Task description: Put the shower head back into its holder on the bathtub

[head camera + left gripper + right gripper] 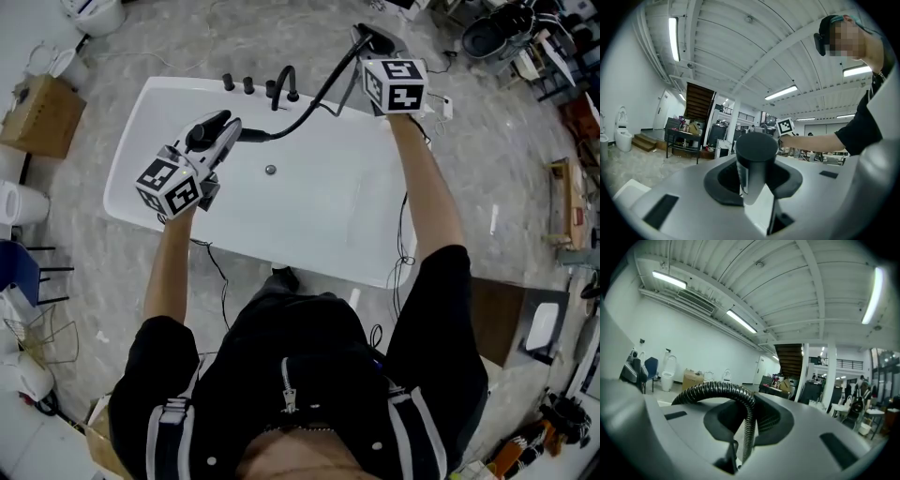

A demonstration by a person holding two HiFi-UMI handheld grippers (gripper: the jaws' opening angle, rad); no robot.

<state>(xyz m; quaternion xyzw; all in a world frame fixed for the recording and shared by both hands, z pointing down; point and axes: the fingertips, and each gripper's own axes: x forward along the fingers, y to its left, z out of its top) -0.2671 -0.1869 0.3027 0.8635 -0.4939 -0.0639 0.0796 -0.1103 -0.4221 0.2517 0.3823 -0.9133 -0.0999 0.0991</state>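
From the head view, my left claw (221, 137) is over the left part of the tub (323, 211), carrying the shower head (208, 129) lying roughly level above the basin. It is off the rim and well short of the taps (248, 84) on the far edge. I cannot tell from here which of those fittings is the holder. The hose (314, 98) runs from the shower head up and right to my right claw (373, 42), which sits past the tub's far right corner.

The head view hides both grips, and the gripper views fill that in. The left gripper view looks down the black round end of the shower head's handle, which stands between the jaws. They are set wide and hold it. This view also catches my right arm (820, 140) reaching across, and a staircase (698, 101) behind.

The right gripper view shows the ribbed hose arching over and dropping down between the jaws. They are drawn narrow and pinch it. Beyond it I see a toilet (669, 367) and a box (693, 378) against the wall, but neither the tub nor the shower head.
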